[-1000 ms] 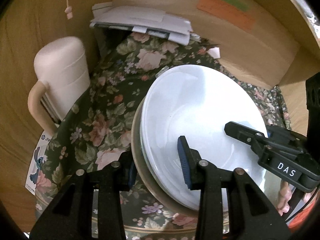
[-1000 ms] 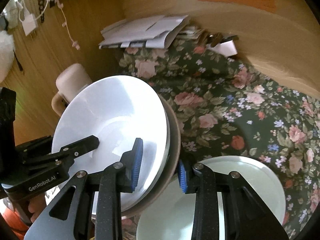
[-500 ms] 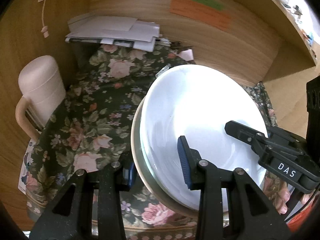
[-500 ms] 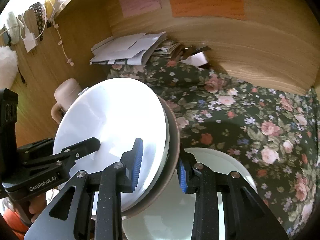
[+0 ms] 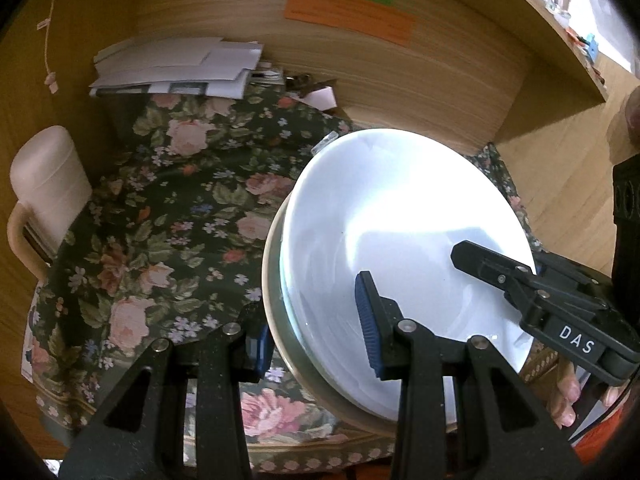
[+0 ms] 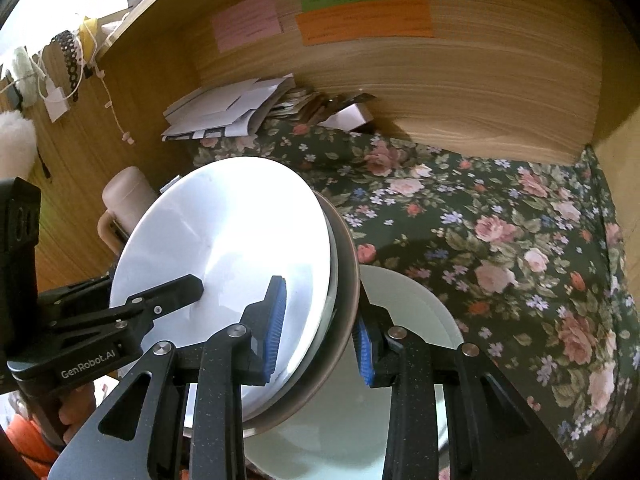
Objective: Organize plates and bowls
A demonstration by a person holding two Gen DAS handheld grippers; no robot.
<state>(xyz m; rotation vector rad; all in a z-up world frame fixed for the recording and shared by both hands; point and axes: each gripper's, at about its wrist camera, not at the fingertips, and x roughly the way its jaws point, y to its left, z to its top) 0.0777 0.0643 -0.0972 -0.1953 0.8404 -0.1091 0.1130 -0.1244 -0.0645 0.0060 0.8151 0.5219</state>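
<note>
While tilted, plate stack (image 5: 400,216) clamped between both grippers' jaws, opposite rims.

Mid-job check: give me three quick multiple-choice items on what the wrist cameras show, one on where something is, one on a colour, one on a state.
1. Where is the pale plate that is not being held?
A. on the paper pile
B. on the flowered cloth, behind the right gripper
C. on the mug

2. What colour is the widest paper strip on the wooden back wall?
A. orange
B. blue
C. black

3. How is the stack of plates held?
A. flat on the cloth, untouched
B. by one gripper only
C. clamped at opposite rims by the left gripper and right gripper

Answers:
1 B, it lies on the cloth.
2 A, the strip is orange.
3 C, both pairs of fingers straddle the rim.
</note>
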